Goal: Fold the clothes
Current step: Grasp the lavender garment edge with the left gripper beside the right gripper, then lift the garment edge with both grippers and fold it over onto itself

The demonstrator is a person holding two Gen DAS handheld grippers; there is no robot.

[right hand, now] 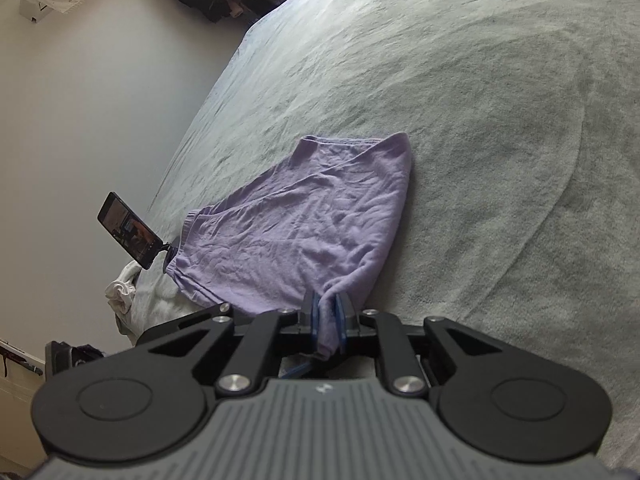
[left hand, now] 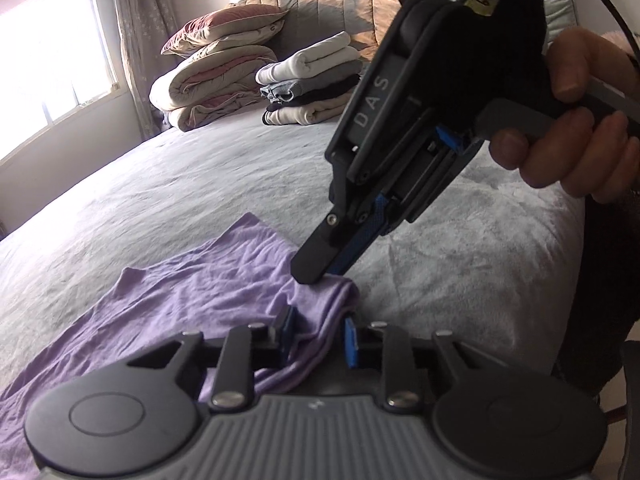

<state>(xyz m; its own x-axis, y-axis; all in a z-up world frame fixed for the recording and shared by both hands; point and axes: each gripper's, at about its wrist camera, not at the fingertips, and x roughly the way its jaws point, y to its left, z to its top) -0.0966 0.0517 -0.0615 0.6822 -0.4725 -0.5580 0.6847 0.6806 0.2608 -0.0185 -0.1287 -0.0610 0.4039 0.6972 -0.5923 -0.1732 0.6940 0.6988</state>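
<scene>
A crumpled purple garment [left hand: 200, 292] lies on the grey bedspread [left hand: 180, 184]. In the left wrist view my left gripper [left hand: 319, 336] has a bunched ridge of its near corner filling the gap between the blue pads [left hand: 289, 330], which are shut on it. Just beyond, my right gripper [left hand: 320, 270], held by a hand [left hand: 580, 140], points down onto the same corner. In the right wrist view the right gripper [right hand: 328, 314] is shut on a fold of the purple garment [right hand: 304, 224], which spreads away from it across the bedspread [right hand: 480, 120].
A stack of folded clothes [left hand: 312, 84] and folded quilts with a pillow [left hand: 216, 80] sit at the headboard. A bright window [left hand: 52, 60] is at the left. A phone on a mount [right hand: 128, 230] and a white cloth [right hand: 120, 290] are at the bed's edge.
</scene>
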